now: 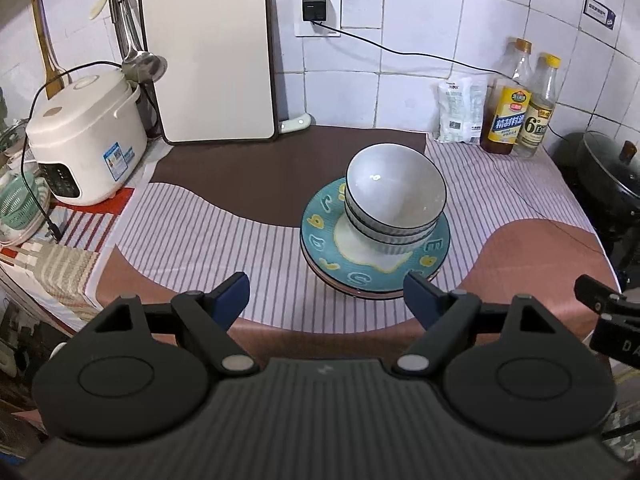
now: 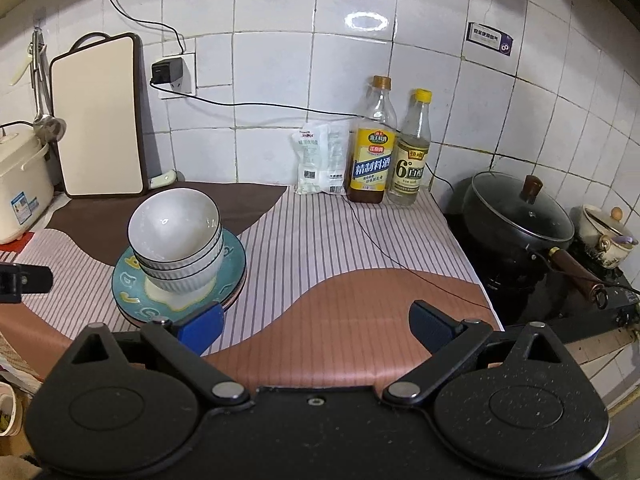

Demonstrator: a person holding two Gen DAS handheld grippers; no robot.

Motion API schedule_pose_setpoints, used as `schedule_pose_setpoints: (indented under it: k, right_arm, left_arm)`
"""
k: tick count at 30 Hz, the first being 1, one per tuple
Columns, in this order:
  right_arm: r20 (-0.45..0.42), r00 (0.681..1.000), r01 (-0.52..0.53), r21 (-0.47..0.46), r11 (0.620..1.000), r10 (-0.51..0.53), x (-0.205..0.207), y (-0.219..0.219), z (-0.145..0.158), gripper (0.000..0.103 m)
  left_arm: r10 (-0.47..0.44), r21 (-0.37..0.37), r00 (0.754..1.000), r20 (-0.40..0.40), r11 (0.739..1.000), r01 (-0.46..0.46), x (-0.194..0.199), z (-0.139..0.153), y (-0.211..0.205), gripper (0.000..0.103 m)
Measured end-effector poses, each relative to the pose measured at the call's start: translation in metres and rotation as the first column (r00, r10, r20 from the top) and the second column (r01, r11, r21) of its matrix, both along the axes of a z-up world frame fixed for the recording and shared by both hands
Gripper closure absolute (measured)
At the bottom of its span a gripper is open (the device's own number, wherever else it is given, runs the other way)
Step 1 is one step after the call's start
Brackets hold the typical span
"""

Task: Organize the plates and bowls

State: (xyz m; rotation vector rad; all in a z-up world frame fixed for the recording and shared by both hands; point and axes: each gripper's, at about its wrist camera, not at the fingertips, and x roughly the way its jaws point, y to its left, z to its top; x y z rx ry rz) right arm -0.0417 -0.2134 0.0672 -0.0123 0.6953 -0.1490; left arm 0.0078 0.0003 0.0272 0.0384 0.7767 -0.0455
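Note:
Three white ribbed bowls (image 1: 394, 196) are nested and sit on a teal plate with yellow letters (image 1: 320, 236), which lies on another plate underneath, on the striped mat. The stack also shows in the right wrist view: bowls (image 2: 176, 232), teal plate (image 2: 128, 284). My left gripper (image 1: 326, 298) is open and empty, just in front of the stack. My right gripper (image 2: 316, 324) is open and empty, to the right of the stack, with its left finger close to the plate's rim.
A rice cooker (image 1: 80, 144) and a white cutting board (image 1: 208, 56) stand at the back left. Two bottles (image 2: 372, 148) and a white packet (image 2: 320, 160) stand by the wall. A black lidded pan (image 2: 520, 212) sits on the stove at right. A thin cable (image 2: 392, 256) crosses the mat.

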Motion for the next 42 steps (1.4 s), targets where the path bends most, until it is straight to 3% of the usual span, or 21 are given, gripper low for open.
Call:
schedule_pose_setpoints:
  k: [6, 42]
  right_arm:
    - [0.014, 1.0, 0.004, -0.002, 1.0, -0.004, -0.003, 0.003, 0.003, 0.002]
    - [0.009, 0.999, 0.032, 0.004, 0.999, -0.033, -0.01, -0.003, 0.002, 0.002]
  left_arm:
    - [-0.009, 0.048, 1.0, 0.03, 0.999, 0.007, -0.007, -0.007, -0.009, 0.019]
    - [0.01, 0.016, 1.0, 0.004, 1.0, -0.01, -0.016, -0.019, -0.01, 0.019]
